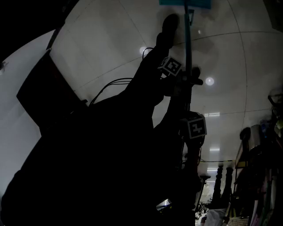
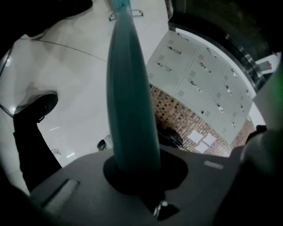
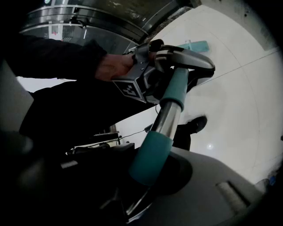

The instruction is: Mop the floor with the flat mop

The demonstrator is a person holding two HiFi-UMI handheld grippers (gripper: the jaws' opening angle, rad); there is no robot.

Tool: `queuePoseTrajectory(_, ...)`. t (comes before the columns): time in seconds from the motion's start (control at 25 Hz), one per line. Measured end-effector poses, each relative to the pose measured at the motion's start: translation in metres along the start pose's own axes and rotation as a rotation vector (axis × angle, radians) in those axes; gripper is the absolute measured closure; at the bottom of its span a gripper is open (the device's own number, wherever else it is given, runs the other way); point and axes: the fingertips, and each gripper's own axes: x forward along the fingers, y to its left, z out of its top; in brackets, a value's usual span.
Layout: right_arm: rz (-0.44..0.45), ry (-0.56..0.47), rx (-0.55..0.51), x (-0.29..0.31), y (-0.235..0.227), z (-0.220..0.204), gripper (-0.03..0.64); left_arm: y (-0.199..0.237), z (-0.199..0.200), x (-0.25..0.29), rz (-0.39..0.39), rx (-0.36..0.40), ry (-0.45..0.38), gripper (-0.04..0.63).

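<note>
The flat mop has a teal head [image 1: 185,2] on the pale tiled floor [image 1: 106,39] at the top of the head view, and a teal pole [image 1: 188,44] running back toward me. My left gripper [image 1: 187,80] is shut on the pole, nearer the head. My right gripper [image 1: 191,132] is shut on it lower down, closer to my body. In the left gripper view the pole [image 2: 130,97] rises from the jaws toward the mop head [image 2: 120,3]. The right gripper view shows the teal grip and metal section [image 3: 161,128], the left gripper [image 3: 177,62] beyond, and the mop head [image 3: 194,45].
A dark shoe [image 1: 170,22] stands on the floor just left of the pole, also seen as a shoe [image 2: 39,107]. White lockers [image 2: 199,75] line a wall. Cluttered goods [image 1: 261,176] stand at right, a dark bulky object [image 1: 48,97] at left.
</note>
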Motion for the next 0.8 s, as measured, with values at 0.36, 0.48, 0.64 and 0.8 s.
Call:
queuePoseTrajectory(0.36, -0.022, 0.055, -0.006, 0.001, -0.026, -0.005, 0.488, 0.021, 0.015, 0.014, -0.05, -0.02, -0.047, 0.563)
queuePoseTrajectory(0.48, -0.032, 0.06, -0.008, -0.003, -0.03, 0.011, 0.488, 0.013, 0.031, 0.012, -0.069, -0.018, -0.057, 0.563)
queuePoseTrajectory(0.64, -0.033, 0.059, -0.003, -0.01, -0.035, 0.044, 0.488, -0.002, 0.064, 0.006, -0.082, -0.02, -0.088, 0.563)
queuePoseTrajectory(0.8, -0.039, 0.03, -0.004, -0.019, -0.035, 0.096, 0.488, -0.029, 0.105, -0.008, -0.088, -0.007, -0.083, 0.563)
